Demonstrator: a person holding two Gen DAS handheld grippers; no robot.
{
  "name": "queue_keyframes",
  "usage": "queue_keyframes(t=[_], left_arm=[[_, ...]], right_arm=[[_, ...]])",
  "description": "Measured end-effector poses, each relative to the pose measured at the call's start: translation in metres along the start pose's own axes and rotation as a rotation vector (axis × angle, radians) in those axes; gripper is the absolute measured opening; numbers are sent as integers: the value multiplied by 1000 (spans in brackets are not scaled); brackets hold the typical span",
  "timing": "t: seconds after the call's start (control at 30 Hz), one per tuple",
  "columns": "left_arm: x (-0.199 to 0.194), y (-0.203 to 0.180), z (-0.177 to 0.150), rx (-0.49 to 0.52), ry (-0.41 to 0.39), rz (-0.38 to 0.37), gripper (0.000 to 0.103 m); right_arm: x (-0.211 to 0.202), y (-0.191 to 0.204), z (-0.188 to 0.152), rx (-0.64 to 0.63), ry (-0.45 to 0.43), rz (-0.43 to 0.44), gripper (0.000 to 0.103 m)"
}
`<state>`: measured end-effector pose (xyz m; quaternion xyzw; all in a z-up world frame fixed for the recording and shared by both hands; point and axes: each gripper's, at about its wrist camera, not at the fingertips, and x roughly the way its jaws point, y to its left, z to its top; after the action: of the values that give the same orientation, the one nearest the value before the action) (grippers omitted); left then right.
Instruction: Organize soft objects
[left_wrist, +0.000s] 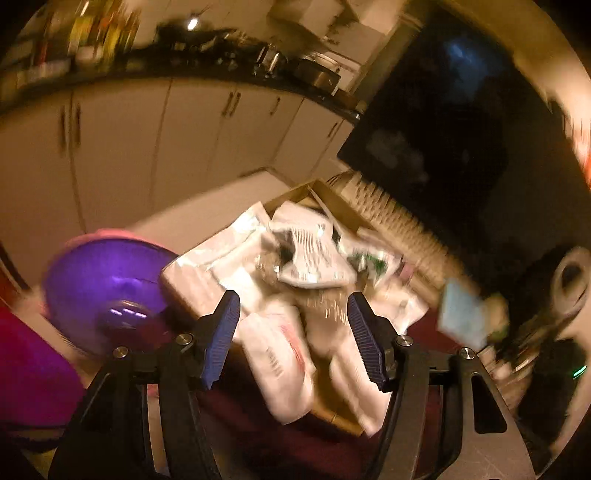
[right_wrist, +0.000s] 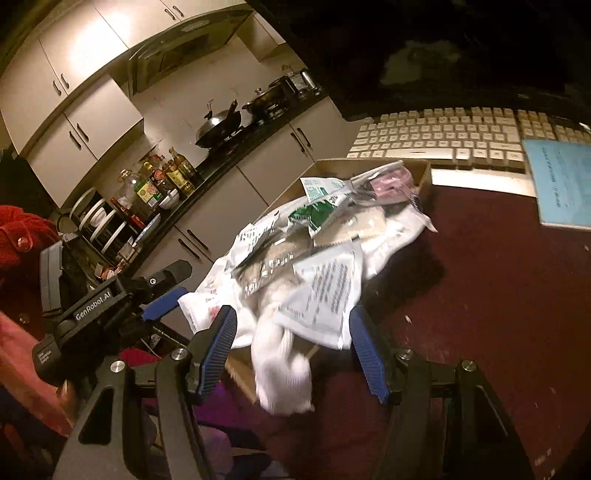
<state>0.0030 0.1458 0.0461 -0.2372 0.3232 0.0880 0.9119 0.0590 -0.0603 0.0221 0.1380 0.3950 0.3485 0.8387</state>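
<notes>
Over the box (right_wrist: 421, 177) | my 2 grippers, left (left_wrist: 293, 325) and right (right_wrist: 291, 347), both gape empty | risk: loose packets (right_wrist: 325, 291) slide off the heap, sock (right_wrist: 284, 380) drags them.

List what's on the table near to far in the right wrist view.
White cloth → printed white packet → green packet → cardboard box → keyboard.

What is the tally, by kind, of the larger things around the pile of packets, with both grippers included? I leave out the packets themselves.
Cardboard box: 1
Keyboard: 1
Blue booklet: 1
Purple bowl: 1
Grippers: 2, the left gripper and the right gripper, both open
Total: 6
The pile of packets is too jumbled to count.
</notes>
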Motion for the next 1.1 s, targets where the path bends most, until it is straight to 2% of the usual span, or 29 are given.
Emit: queue_keyframes(t=[0.07,0.17,0.27,0.37,0.53,0.67,0.8,1.1], left_arm=[[-6,-18,-12,75,3,12,61],[-12,-29,-21,65,5,-12,61],[-16,-41,-25,110,-26,57,61],[-14,-48,-26,124,-47,110,61],[-8,-49,-28,125,46,146,61],[-9,-55,-32,200,59,215,61],[-11,-56,-34,198,47,216,61],[-7,-52,-36,197,74,219,61]], right_arm=[[-7,0,-8,-1,-1,-30,63],[-12,2,-15,-13,6,-51,64],[-19,2,-19,-32,-11,-95,80],[-26,-1,-20,-29,-24,-123,80],[-31,-4,-20,-10,8,-74,80],[-35,10,-22,-71,-14,-110,80],[-34,19,-25,-114,-17,-109,80],[-32,18,-27,-104,-7,-98,80]])
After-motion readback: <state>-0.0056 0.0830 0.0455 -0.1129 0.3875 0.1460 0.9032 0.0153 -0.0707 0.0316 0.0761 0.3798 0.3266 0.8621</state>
